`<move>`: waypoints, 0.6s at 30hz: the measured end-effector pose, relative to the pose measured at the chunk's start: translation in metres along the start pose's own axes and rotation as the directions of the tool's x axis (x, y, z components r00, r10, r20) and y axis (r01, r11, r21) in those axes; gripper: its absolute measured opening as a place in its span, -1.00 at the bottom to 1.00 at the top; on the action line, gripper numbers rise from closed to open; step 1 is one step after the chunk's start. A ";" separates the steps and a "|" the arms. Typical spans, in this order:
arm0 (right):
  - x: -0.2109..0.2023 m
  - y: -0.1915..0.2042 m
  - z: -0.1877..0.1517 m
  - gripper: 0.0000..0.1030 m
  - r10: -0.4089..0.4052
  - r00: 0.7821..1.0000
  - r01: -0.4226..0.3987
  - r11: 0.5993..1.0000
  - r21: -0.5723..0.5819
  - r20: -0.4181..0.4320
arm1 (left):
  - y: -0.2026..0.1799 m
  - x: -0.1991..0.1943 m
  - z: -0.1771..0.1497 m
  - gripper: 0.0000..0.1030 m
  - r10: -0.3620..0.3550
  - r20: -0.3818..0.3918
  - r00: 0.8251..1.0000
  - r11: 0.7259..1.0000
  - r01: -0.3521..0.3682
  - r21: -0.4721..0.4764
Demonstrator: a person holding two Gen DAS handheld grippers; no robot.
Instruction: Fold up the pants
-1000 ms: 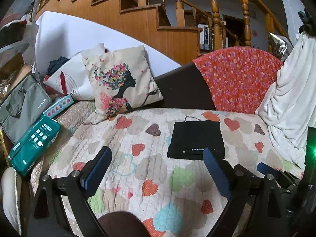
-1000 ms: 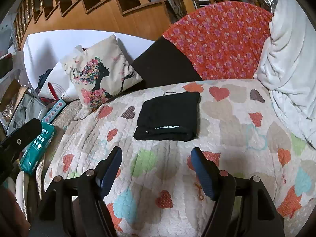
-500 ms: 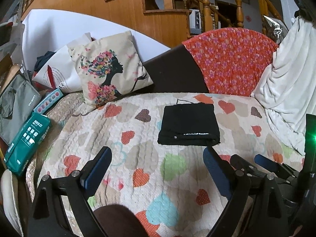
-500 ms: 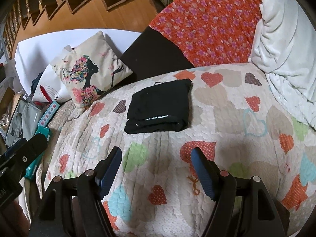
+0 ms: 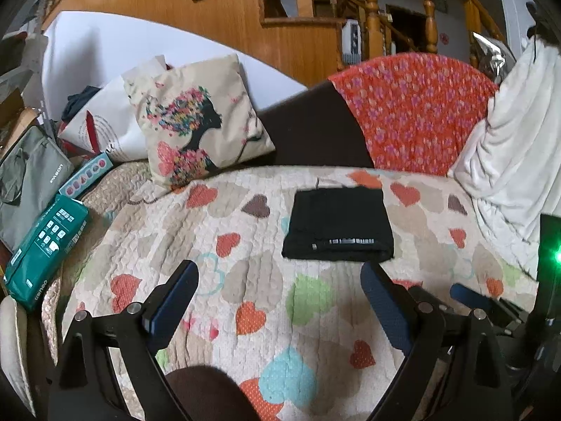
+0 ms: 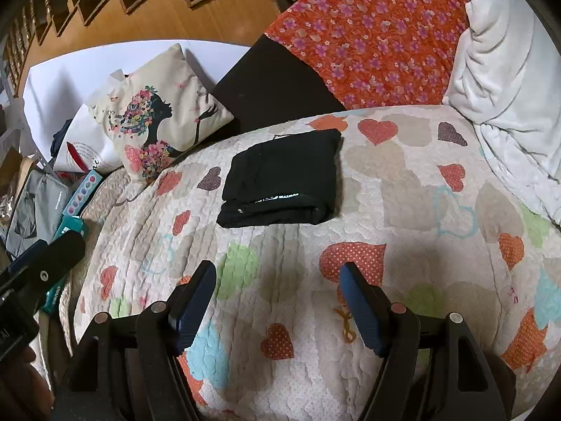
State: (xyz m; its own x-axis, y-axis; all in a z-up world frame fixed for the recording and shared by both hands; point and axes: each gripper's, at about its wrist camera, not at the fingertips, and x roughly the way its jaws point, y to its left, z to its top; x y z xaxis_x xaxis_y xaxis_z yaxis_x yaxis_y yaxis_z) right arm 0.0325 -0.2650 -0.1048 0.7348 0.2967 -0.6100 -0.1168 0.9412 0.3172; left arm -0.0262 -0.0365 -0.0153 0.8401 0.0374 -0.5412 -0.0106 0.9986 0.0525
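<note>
Black pants (image 5: 338, 224) lie folded into a flat rectangle on the heart-patterned quilt (image 5: 245, 273), a small white label along their near edge. In the right wrist view the same folded pants (image 6: 284, 179) sit up and left of centre. My left gripper (image 5: 280, 273) hovers over the quilt just short of the pants, jaws wide apart with nothing between them. My right gripper (image 6: 278, 273) is open too and holds nothing, a short way in front of the pants. The right gripper's fingertips (image 5: 470, 294) show at the right of the left wrist view.
A cushion printed with a flower-haired figure (image 5: 200, 119) leans at the back left. A red floral backrest (image 5: 413, 112) and a white blanket (image 5: 508, 147) stand at the back right. A green package (image 5: 45, 242) and a grey bag (image 5: 28, 179) lie off the quilt's left edge.
Both grippers have sunk slightly and tipped down, so the pants sit a little higher in the right wrist view. The pants have not moved, and both jaws stay wide apart.
</note>
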 end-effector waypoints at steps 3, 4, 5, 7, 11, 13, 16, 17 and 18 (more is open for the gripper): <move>0.000 0.002 0.000 0.51 -0.002 1.000 0.002 1.000 -0.007 0.004 | 0.005 -0.009 0.002 0.85 0.031 0.065 0.997 0.999 -0.029 -0.030; 0.000 0.002 0.000 0.51 -0.002 1.000 0.002 1.000 -0.009 0.005 | 0.006 -0.012 0.004 0.96 0.044 0.077 0.996 0.998 -0.041 -0.039; 0.000 0.003 0.000 0.51 -0.003 1.000 0.003 1.000 -0.011 0.004 | 0.008 -0.013 0.005 0.99 0.059 0.081 0.995 0.997 -0.055 -0.045; 0.000 0.003 0.000 0.51 -0.004 1.000 0.004 1.000 -0.014 0.003 | 0.012 -0.016 0.009 0.99 0.058 0.096 0.994 0.997 -0.053 -0.054; 0.000 0.005 -0.002 0.51 -0.005 1.000 0.005 1.000 -0.022 0.000 | 0.021 -0.019 0.012 0.99 0.038 0.123 0.992 0.997 -0.028 -0.078; 0.001 0.006 -0.002 0.51 -0.006 1.000 0.006 1.000 -0.025 -0.003 | 0.025 -0.017 0.012 0.99 0.028 0.113 0.993 0.996 -0.018 -0.092; 0.002 0.007 -0.002 0.51 -0.007 1.000 0.007 0.999 -0.033 -0.006 | 0.028 -0.007 0.009 0.99 -0.003 0.058 0.998 0.994 0.010 -0.112; 0.002 0.008 -0.003 0.51 -0.007 1.000 0.007 0.999 -0.035 -0.008 | 0.028 -0.003 0.007 0.99 -0.008 0.042 0.999 0.993 0.013 -0.116; 0.003 0.009 -0.003 0.51 -0.008 1.000 0.008 0.999 -0.038 -0.009 | 0.028 0.000 0.005 0.99 -0.016 0.021 1.000 0.993 0.019 -0.119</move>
State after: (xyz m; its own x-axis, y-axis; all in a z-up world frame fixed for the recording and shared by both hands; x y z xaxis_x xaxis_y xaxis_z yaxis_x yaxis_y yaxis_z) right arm 0.0314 -0.2554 -0.1058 0.7298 0.2905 -0.6189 -0.1364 0.9489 0.2845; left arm -0.0233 -0.0087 -0.0094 0.8516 0.0203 -0.5239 -0.0593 0.9966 -0.0577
